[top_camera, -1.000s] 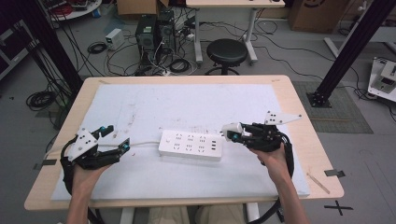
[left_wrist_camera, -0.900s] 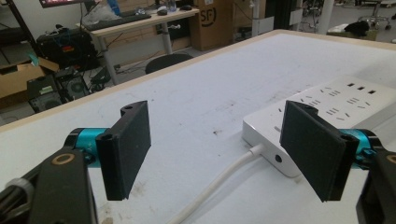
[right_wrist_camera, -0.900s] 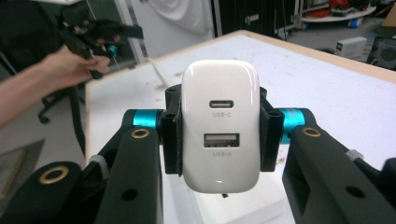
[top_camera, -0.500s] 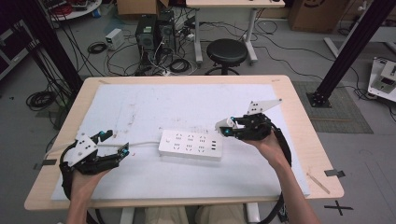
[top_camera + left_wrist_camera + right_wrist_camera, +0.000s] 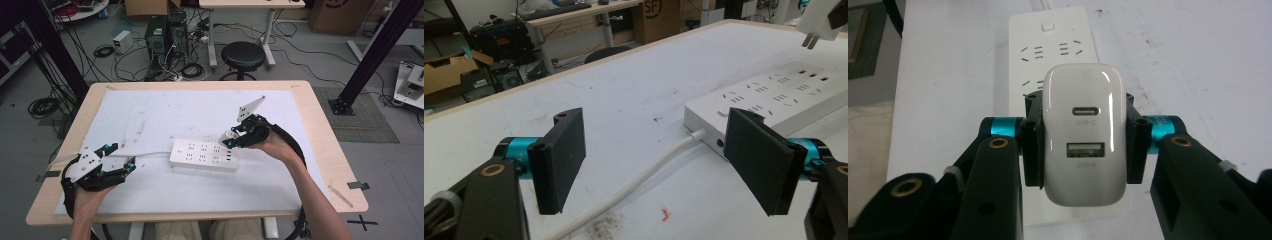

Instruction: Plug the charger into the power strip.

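Right hand-held gripper (image 5: 1083, 145) clamped on white charger (image 5: 1084, 135), holding it above the right end of the power strip (image 5: 204, 155), prongs clear of the sockets. Left hand-held gripper (image 5: 659, 165) jaws wide apart, nothing held, straddling the strip's cable (image 5: 644, 175) low over the desk (image 5: 320, 130).

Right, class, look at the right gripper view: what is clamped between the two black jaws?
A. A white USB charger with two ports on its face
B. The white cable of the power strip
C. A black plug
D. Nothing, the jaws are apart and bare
A: the right gripper has its jaws pressed on both sides of a white charger showing a USB-C and a USB-A port, held above the power strip.
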Demonstrator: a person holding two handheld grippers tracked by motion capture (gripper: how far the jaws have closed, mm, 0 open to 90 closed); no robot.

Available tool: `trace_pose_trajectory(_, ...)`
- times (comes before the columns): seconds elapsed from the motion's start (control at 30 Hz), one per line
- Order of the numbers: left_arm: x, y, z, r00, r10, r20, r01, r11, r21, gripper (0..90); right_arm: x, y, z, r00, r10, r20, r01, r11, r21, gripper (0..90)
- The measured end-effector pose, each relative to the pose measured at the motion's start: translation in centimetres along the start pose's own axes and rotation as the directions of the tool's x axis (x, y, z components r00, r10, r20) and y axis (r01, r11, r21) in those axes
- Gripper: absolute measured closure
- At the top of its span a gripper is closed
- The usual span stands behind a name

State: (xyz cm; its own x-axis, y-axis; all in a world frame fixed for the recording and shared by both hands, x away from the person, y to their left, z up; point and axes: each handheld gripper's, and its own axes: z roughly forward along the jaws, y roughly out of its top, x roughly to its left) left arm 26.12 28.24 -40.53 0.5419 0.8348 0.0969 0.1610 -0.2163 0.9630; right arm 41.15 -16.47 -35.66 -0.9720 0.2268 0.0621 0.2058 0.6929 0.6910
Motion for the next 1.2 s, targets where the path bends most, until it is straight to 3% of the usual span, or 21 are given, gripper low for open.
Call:
trace_pose_trajectory(0.17,0.0,-0.2,-0.1,0.9999,-0.004,-0.011,0.004,1.0,0.006,24.9,-0.1,0.4,0.8,0.9997,-0.015,-0.018,0.015,1.0,0.018,63.2)
trace_pose_trajectory(0.23,0.1,-0.3,-0.2,0.9999,-0.004,-0.016,0.004,1.0,0.005,24.9,-0.1,0.9,1.9,0.9987,-0.047,-0.022,0.048,0.997,0.063,63.2)
trace_pose_trajectory(0.63,0.2,-1.1,-0.6,0.9997,-0.009,-0.021,0.009,0.9997,0.022,25.0,-0.5,1.0,3.5,0.9983,-0.045,-0.036,0.049,0.992,0.117,63.2)
trace_pose_trajectory(0.97,0.1,-1.6,-0.8,0.9996,-0.018,-0.024,0.018,0.9996,0.022,25.0,-0.1,2.5,4.6,0.9938,-0.11,-0.015,0.111,0.967,0.231,63.2)
trace_pose_trajectory(1.2,0.1,-1.7,-0.9,0.9995,-0.019,-0.024,0.02,0.9995,0.024,25.0,0.0,2.8,4.9,0.9913,-0.132,-0.008,0.129,0.956,0.263,63.2)
